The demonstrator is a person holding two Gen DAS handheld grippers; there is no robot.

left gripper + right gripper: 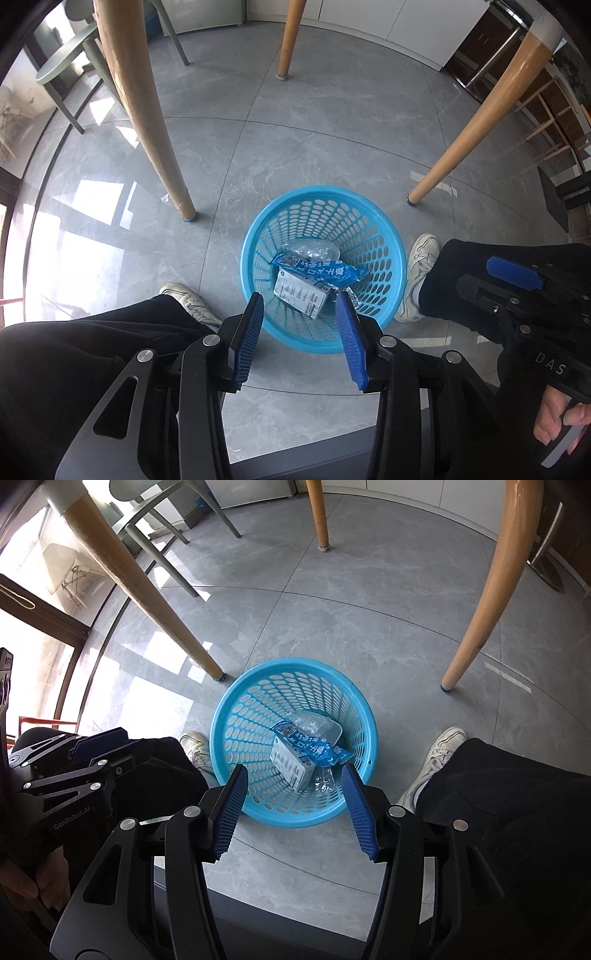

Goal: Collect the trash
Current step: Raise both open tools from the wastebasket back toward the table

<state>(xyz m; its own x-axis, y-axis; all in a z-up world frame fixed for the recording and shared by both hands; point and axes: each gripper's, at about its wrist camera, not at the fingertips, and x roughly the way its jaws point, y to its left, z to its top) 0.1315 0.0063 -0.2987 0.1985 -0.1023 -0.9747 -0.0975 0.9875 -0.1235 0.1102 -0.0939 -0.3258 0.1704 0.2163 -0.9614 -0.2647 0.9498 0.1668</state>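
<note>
Both grippers hang over the blue basket (255, 236) on the grey tile floor (332, 122), pointing down into it. Left gripper (300, 301) has its jaws apart with nothing in them, same for the right gripper (293, 775). The trash sits down at the bottom, well below the fingertips: a blue wrapper (325, 271) lying across a white carton (301, 295), with some crinkled clear plastic (314, 251) behind them. White sneakers (419, 273) either side of the basket, wooden table legs (147, 122) around

Home dining area: wood table legs (140, 110), green chair (70, 70), grey tile floor (314, 140), cabinets (406, 22)
</note>
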